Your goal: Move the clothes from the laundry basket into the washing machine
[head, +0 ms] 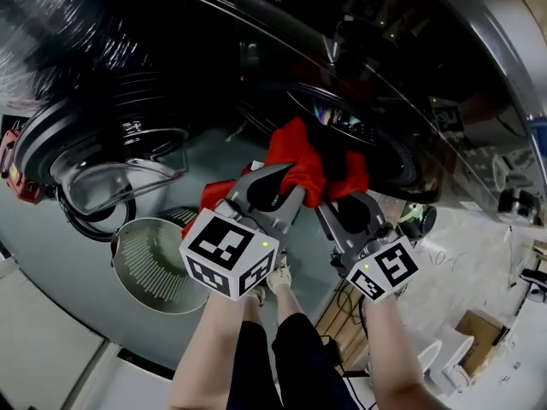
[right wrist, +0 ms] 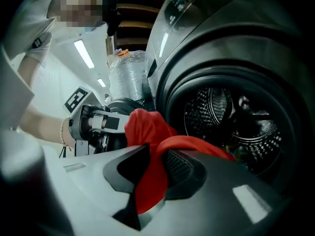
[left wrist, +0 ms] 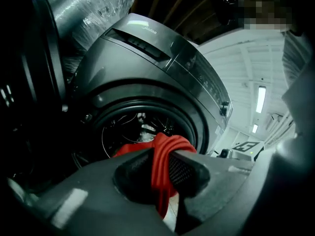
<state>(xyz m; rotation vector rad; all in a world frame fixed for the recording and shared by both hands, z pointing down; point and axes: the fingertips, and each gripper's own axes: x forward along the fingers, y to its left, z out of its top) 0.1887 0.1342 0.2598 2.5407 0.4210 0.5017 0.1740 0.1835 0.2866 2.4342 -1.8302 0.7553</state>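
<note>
A red garment [head: 301, 162] hangs bunched between both grippers just in front of the washing machine's round drum opening [head: 359, 135]. My left gripper [head: 278, 182] is shut on one fold of the red garment [left wrist: 165, 163]. My right gripper [head: 335, 202] is shut on another fold of the red garment [right wrist: 150, 168]. The perforated steel drum [right wrist: 231, 122] is dark, with some laundry inside. The grey washing machine [left wrist: 147, 68] fills both gripper views. The left gripper [right wrist: 91, 124] also shows in the right gripper view.
The open washer door [head: 94, 156] swings out at the left. A white laundry basket [head: 158, 263] stands on the floor below it. Silver flexible ducting [left wrist: 88, 9] sits beside the machine. The person's legs [head: 282, 357] and cardboard boxes [head: 483, 331] are lower down.
</note>
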